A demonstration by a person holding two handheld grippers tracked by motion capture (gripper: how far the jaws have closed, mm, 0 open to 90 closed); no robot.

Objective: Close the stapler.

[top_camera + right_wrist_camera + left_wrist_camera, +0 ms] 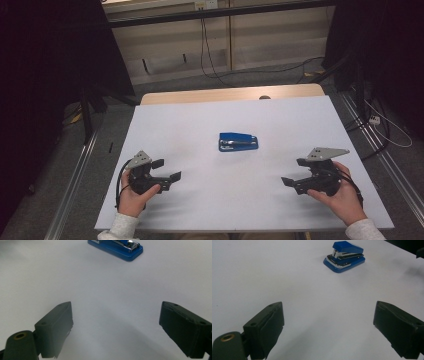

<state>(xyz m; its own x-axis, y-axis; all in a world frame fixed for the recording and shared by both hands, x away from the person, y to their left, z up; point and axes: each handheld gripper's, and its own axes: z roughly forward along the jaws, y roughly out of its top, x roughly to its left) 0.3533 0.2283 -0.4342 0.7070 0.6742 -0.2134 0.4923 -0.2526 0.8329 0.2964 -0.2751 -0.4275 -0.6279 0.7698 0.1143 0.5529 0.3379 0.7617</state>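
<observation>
In the high view, the left gripper (166, 170) sits at the lower left of the frame, held in the person's left hand (131, 196), whose pale sleeve (119, 228) enters from the bottom edge. Its two black jaws point toward the middle of the table and stand wide apart with nothing between them. A grey three-cornered plate (139, 160) tops it. In the left gripper view the same jaws rise from the lower corners, well spread, with only bare white surface in the gap.

At the centre of the high view lies a blue stapler (238, 141), flat on the white table (210, 210), well apart from both grippers and roughly midway between them. In the left gripper view the stapler (344, 256) sits in the upper middle of the frame, its silver metal showing between the blue top and base. In the right gripper view the stapler (116, 247) lies at the top edge, partly cut off.

At the lower right of the high view, the right gripper (295, 172) is held in the person's right hand (340, 197). Its jaws point left toward the table's middle and are likewise spread wide, gripping nothing. The right gripper view confirms this: both jaws stand far apart over bare white surface.

Beyond the table, at the top of the high view, black cables (210, 55) hang down and trail across the floor.
</observation>
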